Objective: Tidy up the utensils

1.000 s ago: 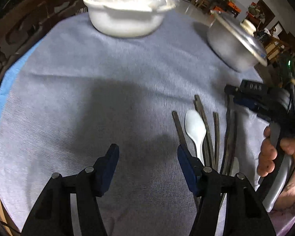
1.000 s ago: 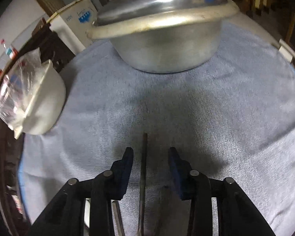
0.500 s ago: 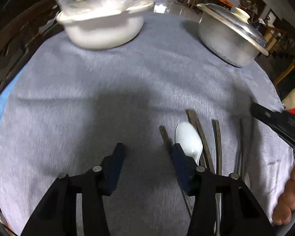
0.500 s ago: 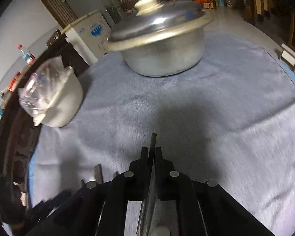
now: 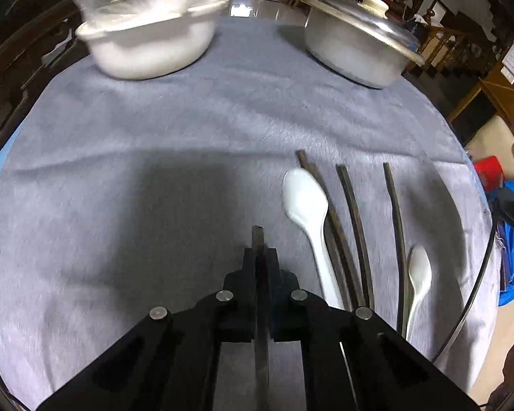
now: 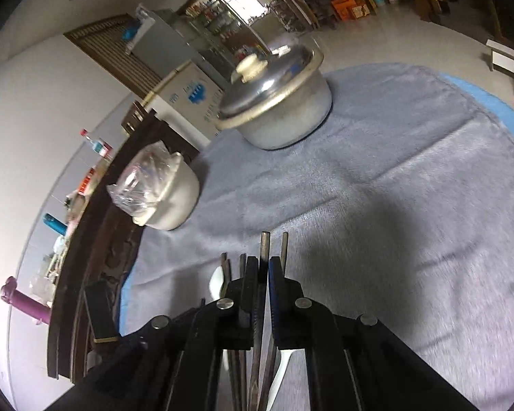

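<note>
One chopstick (image 5: 258, 239) between each tongs (image 5: 259, 257).

round table with a grey fleecy cloth (image 5: 188, 130) spread over it, and a blue layer (image 6: 490, 102) peeking out under the cloth's edge. At the far side sit a white bowl (image 5: 147, 51) with crinkly clear plastic on top and a lidded metal pot (image 5: 356, 51), well apart from each other. Closer in, on the cloth: a big white spoon (image 5: 306, 205) lying right beside a few dark chopsticks (image 5: 353, 212), one of them touching the spoon's edge, plus a smaller white spoon (image 5: 418, 274) next to the rightmost stick (image 5: 394, 212). The cloth has some soft creases in it
</note>
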The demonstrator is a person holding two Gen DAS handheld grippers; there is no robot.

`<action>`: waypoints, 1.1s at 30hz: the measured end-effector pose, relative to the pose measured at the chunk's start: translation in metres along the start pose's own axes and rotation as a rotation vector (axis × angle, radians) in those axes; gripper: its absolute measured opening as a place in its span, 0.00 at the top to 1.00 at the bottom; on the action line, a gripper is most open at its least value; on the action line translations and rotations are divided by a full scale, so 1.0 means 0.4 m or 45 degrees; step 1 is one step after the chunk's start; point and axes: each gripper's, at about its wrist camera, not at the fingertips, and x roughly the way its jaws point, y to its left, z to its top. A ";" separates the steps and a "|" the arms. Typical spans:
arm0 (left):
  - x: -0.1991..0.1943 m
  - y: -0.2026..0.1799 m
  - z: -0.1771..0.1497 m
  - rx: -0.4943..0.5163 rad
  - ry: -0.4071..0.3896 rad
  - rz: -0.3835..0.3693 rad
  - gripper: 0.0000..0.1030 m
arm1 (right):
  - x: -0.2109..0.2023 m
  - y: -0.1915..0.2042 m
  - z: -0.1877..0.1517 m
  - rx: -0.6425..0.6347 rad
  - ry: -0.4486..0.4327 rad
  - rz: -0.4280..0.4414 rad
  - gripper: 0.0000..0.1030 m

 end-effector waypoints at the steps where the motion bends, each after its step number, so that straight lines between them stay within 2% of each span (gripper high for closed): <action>1: -0.013 0.006 -0.010 -0.004 -0.012 -0.003 0.95 | -0.016 0.002 -0.007 -0.007 -0.024 -0.002 0.94; 6: -0.178 0.001 -0.051 -0.012 -0.144 -0.042 0.95 | -0.132 0.026 -0.045 -0.020 -0.164 0.024 0.94; 13: -0.432 -0.062 -0.137 0.015 -0.472 -0.089 0.95 | -0.297 0.109 -0.115 -0.138 -0.395 -0.009 0.94; 17: -0.572 -0.071 -0.210 0.021 -0.616 -0.086 0.95 | -0.390 0.154 -0.168 -0.190 -0.534 -0.041 0.94; 23: -0.699 -0.103 -0.270 0.012 -0.806 -0.058 0.95 | -0.505 0.205 -0.221 -0.255 -0.693 -0.089 0.94; 27: -0.778 -0.123 -0.306 0.018 -0.893 -0.056 0.95 | -0.577 0.239 -0.248 -0.329 -0.757 -0.100 0.94; 33: -0.888 -0.153 -0.345 0.036 -1.019 -0.096 0.95 | -0.702 0.290 -0.290 -0.408 -0.829 -0.013 0.94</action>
